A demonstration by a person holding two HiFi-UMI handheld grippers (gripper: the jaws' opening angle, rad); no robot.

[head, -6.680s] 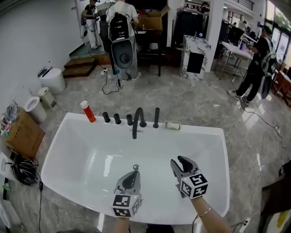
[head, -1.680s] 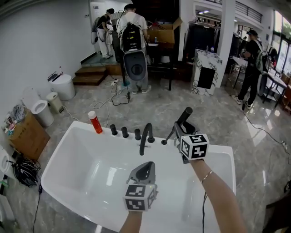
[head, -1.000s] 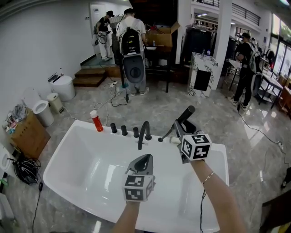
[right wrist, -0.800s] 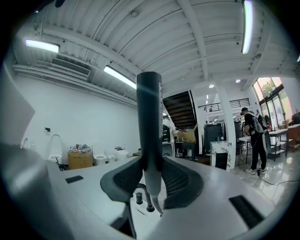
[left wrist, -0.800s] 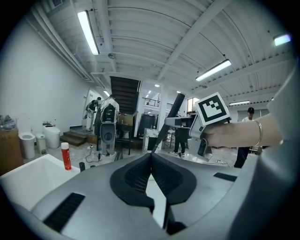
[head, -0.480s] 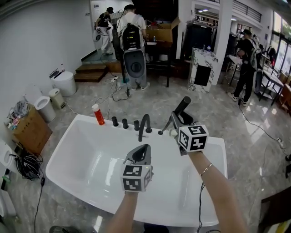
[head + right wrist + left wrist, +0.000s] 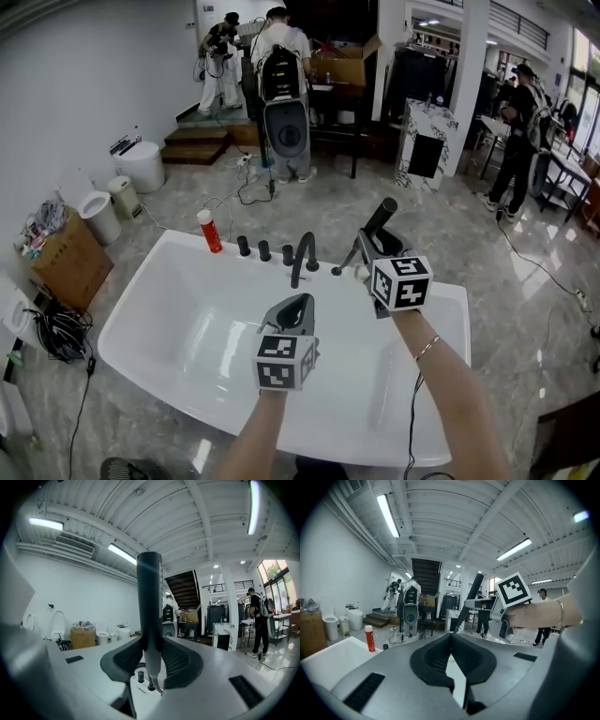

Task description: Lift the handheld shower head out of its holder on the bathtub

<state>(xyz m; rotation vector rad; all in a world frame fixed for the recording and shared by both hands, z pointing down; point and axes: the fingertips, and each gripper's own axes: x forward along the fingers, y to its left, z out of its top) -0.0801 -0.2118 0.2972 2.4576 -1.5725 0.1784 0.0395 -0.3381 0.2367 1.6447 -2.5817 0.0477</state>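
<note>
Grey-padded and nearest, the left gripper (image 7: 296, 309) hangs over the white bathtub (image 7: 141, 291), its 2 jaws pressed together on nothing. Ahead and to its right, the right gripper (image 7: 372, 246) clamps the black handheld shower head (image 7: 379, 219) near its lower end. The wand rises tilted above the jaws, and the hose (image 7: 347, 262) trails from below them to the holder (image 7: 337, 272) on the tub's deck. The wand looks clear of the holder, so the lift seems all but done. Next calls for a steady grip and slack hose. Farther left of both tools, print on the red bottle (image 7: 208, 231) is too small to read. The marker cube (image 7: 401, 281) shows only square patterns.
</note>
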